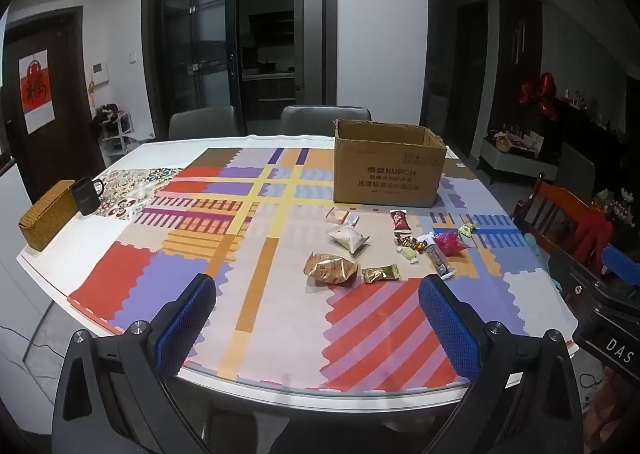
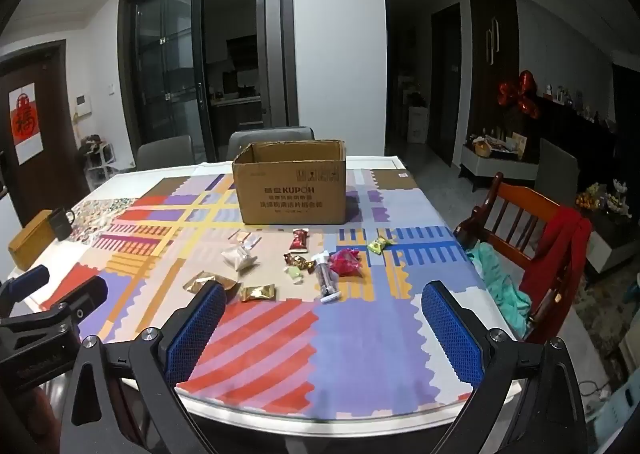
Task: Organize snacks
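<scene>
- Progress: none that shows. Every snack in view lies loose on the table [image 1: 120, 174], in front of the box [image 1: 388, 170]; the box's inside is hidden from both cameras, so whether anything is in it I cannot tell.
- Box stands open-topped toward the far side of the table, upright, flaps up.
- Snacks sit in a loose scatter between box and near edge: gold bag [image 1: 330, 269], small gold packet [image 1: 381, 274], white pouch [image 1: 348, 239], pale wrapper [image 1: 341, 216] just by the box, red packet [image 1: 401, 221], pink bag [image 1: 450, 243], long tube [image 1: 438, 260], a cluster of candies [image 1: 412, 243], green sweet [image 1: 466, 230] off to the right.
- Left gripper [image 1: 318, 334] hovers over the near edge, jaws wide, nothing between them.
- Right gripper [image 2: 324, 338] likewise wide and empty, beside the left one.
- Left to do, by my reading: all of it. Each snack needs picking up and dropping in the box, presumably one at a time.
- Nearest pick for the left claw is the gold bag; the tube and pink bag lie closer to the right.
- Mug [image 1: 86, 196] and wicker case [image 1: 48, 214] sit well apart at far left, no part of the job.
</scene>
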A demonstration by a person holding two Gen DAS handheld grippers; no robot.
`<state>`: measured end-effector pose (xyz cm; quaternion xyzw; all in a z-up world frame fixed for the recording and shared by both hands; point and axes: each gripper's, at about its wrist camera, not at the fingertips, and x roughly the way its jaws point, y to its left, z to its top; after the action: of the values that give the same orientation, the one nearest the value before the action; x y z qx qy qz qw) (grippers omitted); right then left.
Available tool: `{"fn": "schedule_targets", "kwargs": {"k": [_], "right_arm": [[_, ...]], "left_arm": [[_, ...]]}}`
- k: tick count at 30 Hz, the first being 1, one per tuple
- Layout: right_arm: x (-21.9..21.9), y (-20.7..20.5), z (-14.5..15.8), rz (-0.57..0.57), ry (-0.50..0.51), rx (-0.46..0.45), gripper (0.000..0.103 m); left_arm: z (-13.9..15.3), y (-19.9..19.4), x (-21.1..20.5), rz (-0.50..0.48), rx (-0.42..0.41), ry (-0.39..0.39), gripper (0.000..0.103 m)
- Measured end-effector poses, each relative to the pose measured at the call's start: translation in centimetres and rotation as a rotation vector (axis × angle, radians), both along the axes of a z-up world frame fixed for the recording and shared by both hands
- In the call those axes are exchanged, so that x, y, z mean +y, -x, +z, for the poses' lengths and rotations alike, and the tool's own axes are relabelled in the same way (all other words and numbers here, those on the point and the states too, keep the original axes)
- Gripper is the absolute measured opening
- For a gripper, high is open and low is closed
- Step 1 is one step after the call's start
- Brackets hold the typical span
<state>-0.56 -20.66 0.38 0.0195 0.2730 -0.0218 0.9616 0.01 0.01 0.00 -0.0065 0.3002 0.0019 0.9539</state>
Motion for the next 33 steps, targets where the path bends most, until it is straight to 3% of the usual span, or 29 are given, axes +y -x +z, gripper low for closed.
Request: {"fn": "schedule_targets", "kwargs": {"k": [33], "right_arm": [[-0.6, 0.8, 0.3, -0.01, -0.01, -0.033, 0.1]], "left_arm": [[0.5, 0.6, -0.9, -0.024, -0.011, -0.016, 0.103]]}}
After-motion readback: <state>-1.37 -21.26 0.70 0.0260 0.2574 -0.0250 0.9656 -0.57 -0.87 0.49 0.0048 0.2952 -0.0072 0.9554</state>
